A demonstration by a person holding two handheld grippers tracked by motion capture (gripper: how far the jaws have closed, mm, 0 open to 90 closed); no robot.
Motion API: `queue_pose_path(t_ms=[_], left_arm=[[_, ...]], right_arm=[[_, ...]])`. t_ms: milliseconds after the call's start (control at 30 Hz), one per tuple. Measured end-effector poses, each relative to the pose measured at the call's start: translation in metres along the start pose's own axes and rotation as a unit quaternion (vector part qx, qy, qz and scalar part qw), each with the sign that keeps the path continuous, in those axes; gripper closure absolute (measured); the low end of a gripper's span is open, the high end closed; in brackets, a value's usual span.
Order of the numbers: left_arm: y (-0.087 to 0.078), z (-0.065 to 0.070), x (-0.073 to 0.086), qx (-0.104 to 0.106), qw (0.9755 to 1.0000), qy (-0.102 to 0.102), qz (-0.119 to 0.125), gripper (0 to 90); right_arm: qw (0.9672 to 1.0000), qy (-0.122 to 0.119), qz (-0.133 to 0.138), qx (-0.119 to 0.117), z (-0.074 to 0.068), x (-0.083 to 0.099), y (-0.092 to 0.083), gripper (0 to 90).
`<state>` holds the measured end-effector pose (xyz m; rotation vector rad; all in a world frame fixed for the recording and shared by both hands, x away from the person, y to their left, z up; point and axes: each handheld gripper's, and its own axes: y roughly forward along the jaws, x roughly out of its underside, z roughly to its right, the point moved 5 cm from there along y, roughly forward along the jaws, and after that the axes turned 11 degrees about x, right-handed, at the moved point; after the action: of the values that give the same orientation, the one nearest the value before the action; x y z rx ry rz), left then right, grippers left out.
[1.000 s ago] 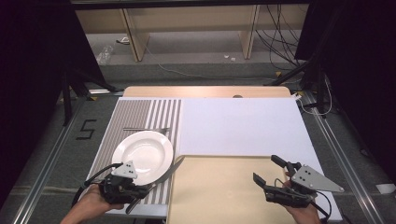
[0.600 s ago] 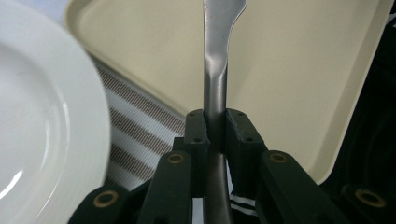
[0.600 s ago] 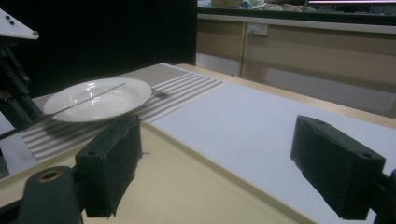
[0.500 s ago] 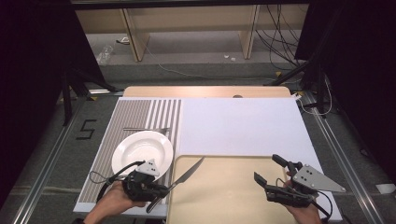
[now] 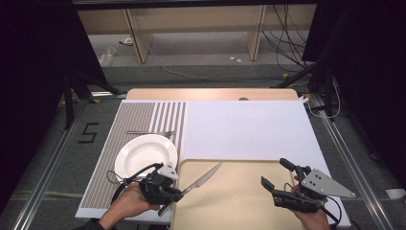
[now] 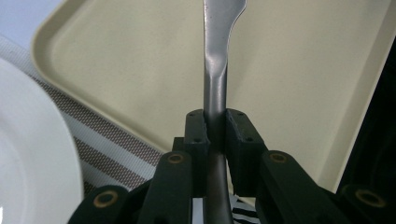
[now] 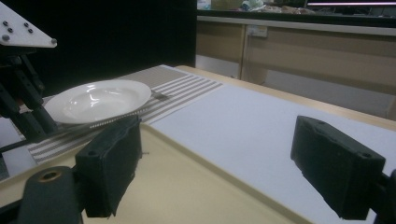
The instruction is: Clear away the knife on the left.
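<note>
Left gripper (image 5: 178, 193) clamps a knife (image 5: 201, 180), blade toward one o'clock over the tray (image 5: 239, 211); right gripper (image 5: 276, 177) gapes released at four o'clock.

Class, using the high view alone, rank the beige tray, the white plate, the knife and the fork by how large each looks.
1. Beige tray, clearly the largest.
2. White plate.
3. Knife, held in the left gripper; part of its handle is hidden, so its full length is unsure.
4. Fork, thin and partly behind the plate.
</note>
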<state>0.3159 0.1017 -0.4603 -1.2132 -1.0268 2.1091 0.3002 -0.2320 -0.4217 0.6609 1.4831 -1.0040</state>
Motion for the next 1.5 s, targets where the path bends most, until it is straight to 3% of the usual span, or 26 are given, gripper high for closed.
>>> queue_pose_path(t_ms=[467,900,1267,1500], left_arm=[[0.024,0.011,-0.014,0.021,0.9989,0.021,-0.036,79.2],[0.048,0.018,-0.015,0.055,0.9969,-0.011,-0.055,79.2],[0.061,0.027,-0.010,0.056,0.9950,-0.017,-0.081,79.2],[0.067,0.024,-0.006,0.054,0.9939,-0.021,-0.094,79.1]], right_arm=[[1.0000,0.003,0.003,0.001,0.001,-0.001,-0.001,17.2],[1.0000,-0.002,0.005,0.001,0.001,-0.001,-0.001,17.2],[1.0000,-0.003,0.005,-0.001,0.000,-0.002,-0.002,17.2],[1.0000,-0.003,0.003,-0.001,-0.001,-0.001,-0.002,17.3]])
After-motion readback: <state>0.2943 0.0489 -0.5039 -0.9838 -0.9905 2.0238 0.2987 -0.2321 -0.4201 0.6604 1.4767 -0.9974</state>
